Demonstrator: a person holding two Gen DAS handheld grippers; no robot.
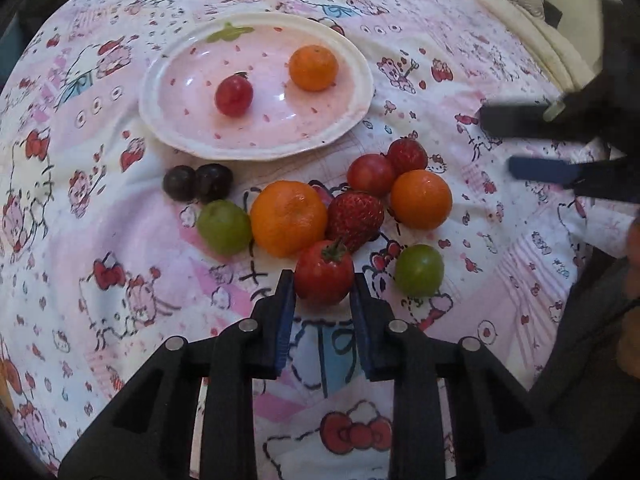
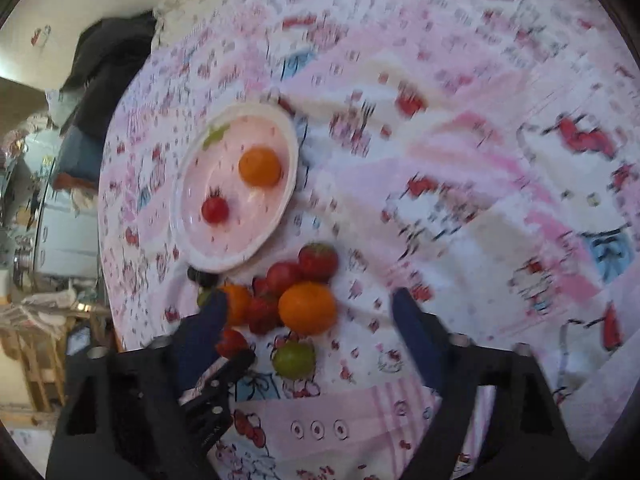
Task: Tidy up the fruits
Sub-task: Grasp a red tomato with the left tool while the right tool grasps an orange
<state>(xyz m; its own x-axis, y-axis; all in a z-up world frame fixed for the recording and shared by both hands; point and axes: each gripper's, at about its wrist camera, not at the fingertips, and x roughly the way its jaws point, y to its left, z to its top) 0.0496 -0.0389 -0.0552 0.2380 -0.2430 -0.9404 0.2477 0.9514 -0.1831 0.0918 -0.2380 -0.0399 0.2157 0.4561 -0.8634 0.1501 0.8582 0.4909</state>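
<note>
Left gripper (image 1: 323, 280): fingers (image 1: 285, 300) parted, one on each side of a tomato (image 1: 324, 274). The tomato sits between the tips; the pictures do not settle whether the pads touch its skin. It is red and glossy, with a green calyx turned away from the fingers.

Beyond the left tips, on the printed cloth (image 1: 100, 240), lies the fruit cluster: a large orange (image 1: 289, 218) touching a strawberry (image 1: 355, 216), with a smaller orange (image 1: 421, 199), a red grape (image 1: 370, 175) and a second strawberry (image 1: 407, 156) behind. A green grape (image 1: 224, 227) lies outside the left finger line against the large orange; another green one (image 1: 419, 270) lies just outside the right finger. Two dark grapes (image 1: 198, 182) sit touching each other, farther out.

Farther still is the plate (image 1: 160, 120), pink with a white rim, holding a red fruit (image 1: 233, 95) and an orange fruit (image 1: 313, 68), well apart.

Right gripper (image 2: 308, 316): fingers (image 2: 416, 340) spread wide, holding nothing, with the cluster between and beyond the tips. The right wrist view is motion-blurred; its left finger covers part of the cluster. In the left wrist view this gripper is cut off at the frame's right edge.
</note>
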